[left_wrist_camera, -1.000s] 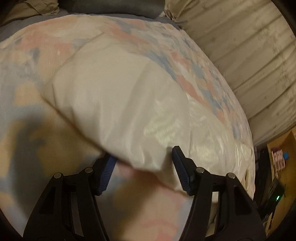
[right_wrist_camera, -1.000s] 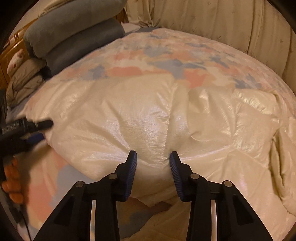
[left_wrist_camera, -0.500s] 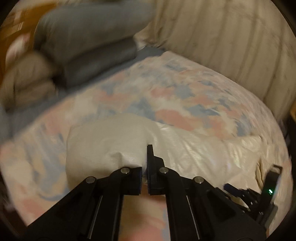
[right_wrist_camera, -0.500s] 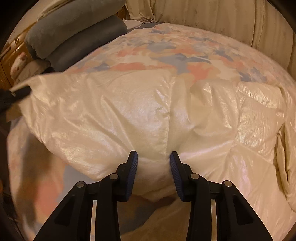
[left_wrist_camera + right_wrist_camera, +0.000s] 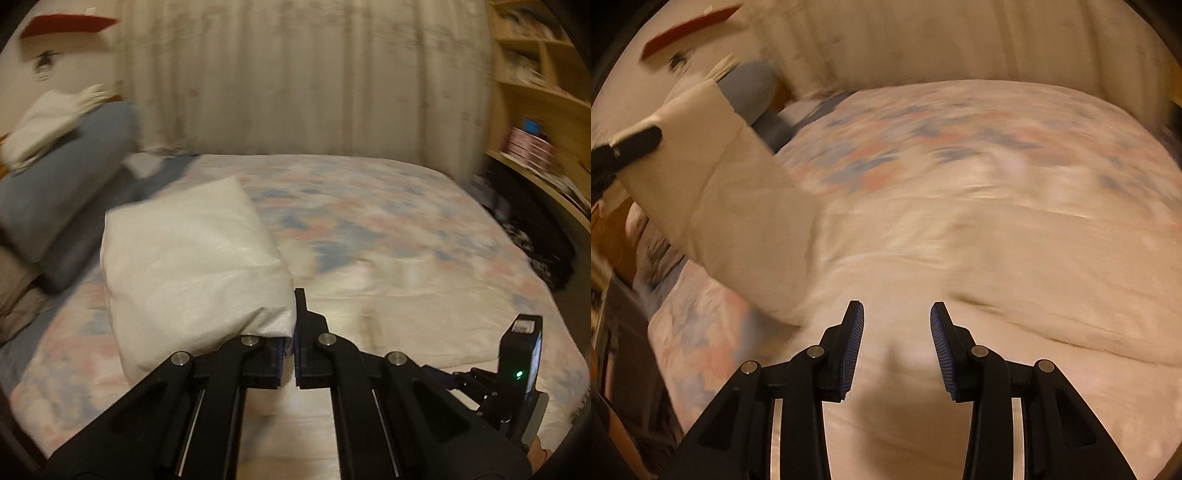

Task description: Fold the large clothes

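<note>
A corner of the cream puffy garment (image 5: 192, 266) is pinched tight in the left claw (image 5: 290, 345), with the fabric wrapped over the left-hand finger and the jaws nearly touching. That corner is held lifted off the bed (image 5: 388, 229), and the raised flap can be seen from the right wrist view too, hanging up at the left with the left claw's dark tip clamped on it. The rest of the garment is spread flat across the near side of the bed, over the pastel patchy bedspread.

The right claw (image 5: 897, 347) is released, its jaws spread wide with nothing between them, just above the flat part of the garment. Whether it's touching the fabric can't really be told, since that view is pretty blurry.

Grey-blue pillows (image 5: 55, 177) are stacked at the left of the bed, pale curtains (image 5: 306, 74) hang behind it, and a wooden shelf unit (image 5: 539, 92) is seen at the right.
</note>
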{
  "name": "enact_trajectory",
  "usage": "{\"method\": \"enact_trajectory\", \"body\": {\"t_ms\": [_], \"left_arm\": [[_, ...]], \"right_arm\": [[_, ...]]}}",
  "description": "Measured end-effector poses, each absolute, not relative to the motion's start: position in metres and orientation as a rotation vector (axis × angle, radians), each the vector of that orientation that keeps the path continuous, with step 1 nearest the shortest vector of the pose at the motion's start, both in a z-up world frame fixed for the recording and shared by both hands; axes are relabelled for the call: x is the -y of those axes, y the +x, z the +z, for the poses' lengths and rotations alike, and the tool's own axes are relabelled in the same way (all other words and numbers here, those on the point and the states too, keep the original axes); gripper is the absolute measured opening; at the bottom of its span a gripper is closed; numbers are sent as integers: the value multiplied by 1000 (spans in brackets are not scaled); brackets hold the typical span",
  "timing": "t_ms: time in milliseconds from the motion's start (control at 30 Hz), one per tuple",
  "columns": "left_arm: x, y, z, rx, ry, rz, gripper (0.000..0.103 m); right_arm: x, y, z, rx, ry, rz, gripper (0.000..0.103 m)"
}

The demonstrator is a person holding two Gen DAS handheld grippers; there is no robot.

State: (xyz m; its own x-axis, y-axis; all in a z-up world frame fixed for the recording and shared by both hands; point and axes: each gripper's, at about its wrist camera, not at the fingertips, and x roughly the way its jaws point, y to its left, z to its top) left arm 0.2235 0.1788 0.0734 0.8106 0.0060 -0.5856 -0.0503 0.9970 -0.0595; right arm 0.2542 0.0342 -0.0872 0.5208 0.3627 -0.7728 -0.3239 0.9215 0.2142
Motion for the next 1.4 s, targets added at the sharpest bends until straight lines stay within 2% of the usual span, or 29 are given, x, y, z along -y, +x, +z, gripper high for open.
{"method": "enact_trajectory", "body": {"t_ms": [100, 233, 433, 500, 533, 567, 600, 667, 733, 1133, 1267, 1400], "left_arm": [[-108, 246, 52, -658, -44, -53, 1], [-25, 277, -5, -766, -2, -157, 1], [39, 301, -94, -911, 71, -199, 3], [45, 306, -112, -939, 70, -222, 14], [43, 310, -118, -948, 57, -241, 22], [43, 309, -121, -953, 39, -267, 31], [44, 311, -124, -952, 25, -292, 34], [39, 310, -121, -940, 2, -328, 51], [33, 306, -115, -916, -16, -339, 56], [-46, 255, -66, -881, -104, -286, 57], [-64, 231, -52, -862, -124, -297, 59], [-81, 207, -39, -850, -134, -274, 60]], "right_arm": [[37, 254, -84, -915, 95, 312, 38], [117, 254, -93, -906, 159, 209, 38], [198, 254, -125, -953, 227, 116, 38], [206, 249, -136, -968, 235, 110, 42], [209, 250, -142, -976, 242, 111, 44], [214, 250, -145, -980, 255, 119, 52], [210, 248, -151, -980, 262, 122, 60], [213, 246, -153, -967, 275, 136, 63], [205, 249, -153, -958, 271, 155, 63], [151, 268, -125, -942, 214, 232, 64], [146, 262, -114, -931, 223, 259, 76], [143, 255, -103, -913, 217, 289, 79]]}}
